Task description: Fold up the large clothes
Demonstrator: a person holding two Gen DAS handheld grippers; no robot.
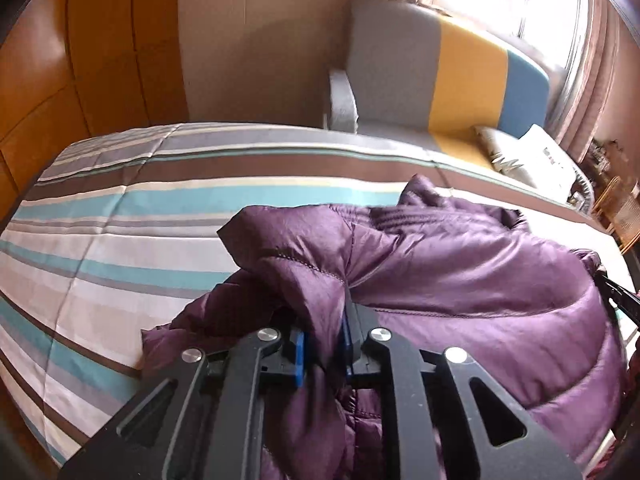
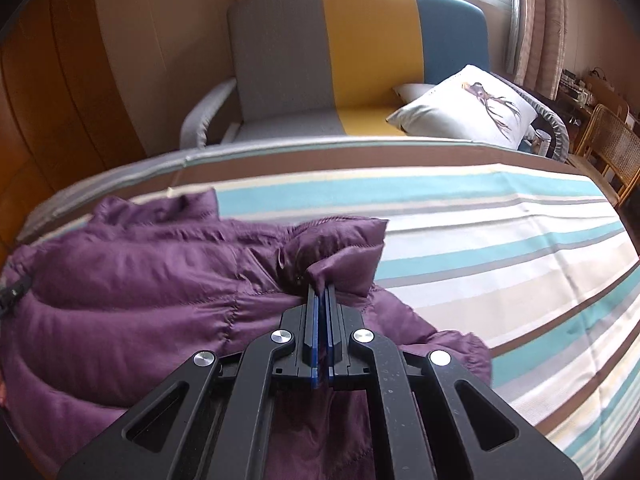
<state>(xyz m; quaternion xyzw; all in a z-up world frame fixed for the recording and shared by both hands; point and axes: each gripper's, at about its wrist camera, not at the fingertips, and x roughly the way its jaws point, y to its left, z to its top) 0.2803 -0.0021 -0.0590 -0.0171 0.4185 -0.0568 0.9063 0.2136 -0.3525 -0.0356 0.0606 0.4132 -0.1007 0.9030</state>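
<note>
In the left wrist view, the left tool (image 1: 324, 320) sits at lower centre with its jaws pinched narrow on a thick bunch of the purple padded jacket (image 1: 460, 272), which fills the lower right of the frame and spreads over the striped bed (image 1: 100, 240). A lifted corner of the jacket stands up just above the tool, at centre. At the far right edge a dark piece of the other tool pokes out from under the fabric. A grey, yellow and blue sofa (image 1: 460, 72) stands behind the bed in the upper right. In the right wrist view, the right tool (image 2: 322, 296) at lower centre has its blue pads almost together, clamped on a thin fold of the jacket (image 2: 140, 280), which lies across the lower left of the frame, with bare bed (image 2: 500, 248) to the right. A white cushion (image 2: 468, 108) rests on the sofa (image 2: 320, 52) at upper right. The step looks like carrying two gripped corners over the body of the jacket; to do it well, both tools should probably rise together, keep the edge between them taut, and lay it down evenly so the padding does not bunch.
</note>
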